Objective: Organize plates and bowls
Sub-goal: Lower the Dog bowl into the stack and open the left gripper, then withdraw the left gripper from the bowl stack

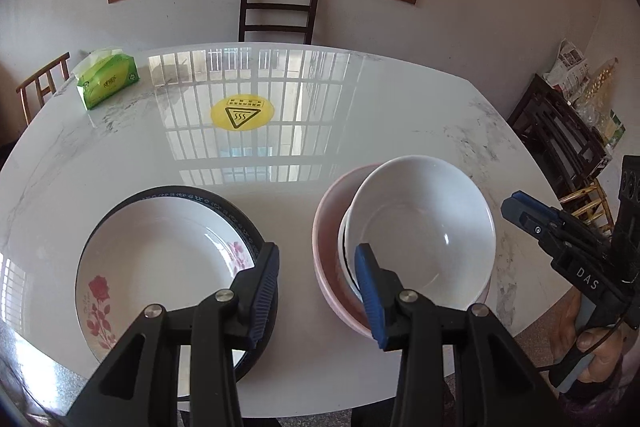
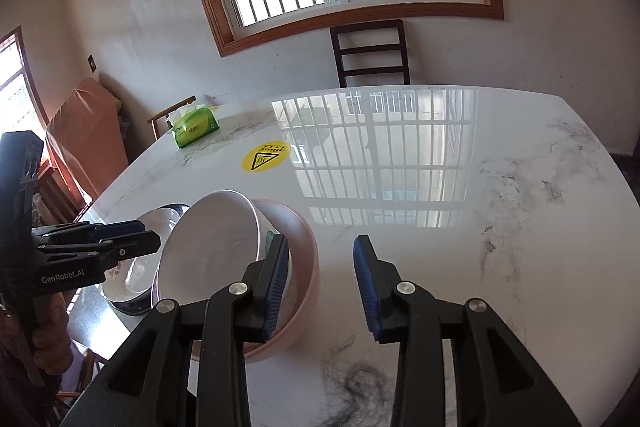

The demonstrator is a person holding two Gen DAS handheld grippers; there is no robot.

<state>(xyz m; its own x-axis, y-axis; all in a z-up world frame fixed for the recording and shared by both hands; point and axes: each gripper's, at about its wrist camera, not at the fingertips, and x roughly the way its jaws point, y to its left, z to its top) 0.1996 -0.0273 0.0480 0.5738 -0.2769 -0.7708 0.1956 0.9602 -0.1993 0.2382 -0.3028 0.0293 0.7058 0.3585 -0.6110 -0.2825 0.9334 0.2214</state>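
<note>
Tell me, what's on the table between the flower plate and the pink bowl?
Nothing. In the left wrist view, only bare shiny table lies between the flower plate and the pink bowl. The left gripper hangs open above that gap.

My left tool [image 1: 316,267] hangs open between the rose plate [image 1: 160,259] and the white bowl [image 1: 424,227], gripping nothing.

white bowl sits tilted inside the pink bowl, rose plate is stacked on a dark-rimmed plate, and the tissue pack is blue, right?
One thing is wrong: the tissue pack is green, as the left wrist view shows. The white bowl does sit tilted inside the pink bowl, and the rose plate lies on the dark-rimmed plate.
</note>
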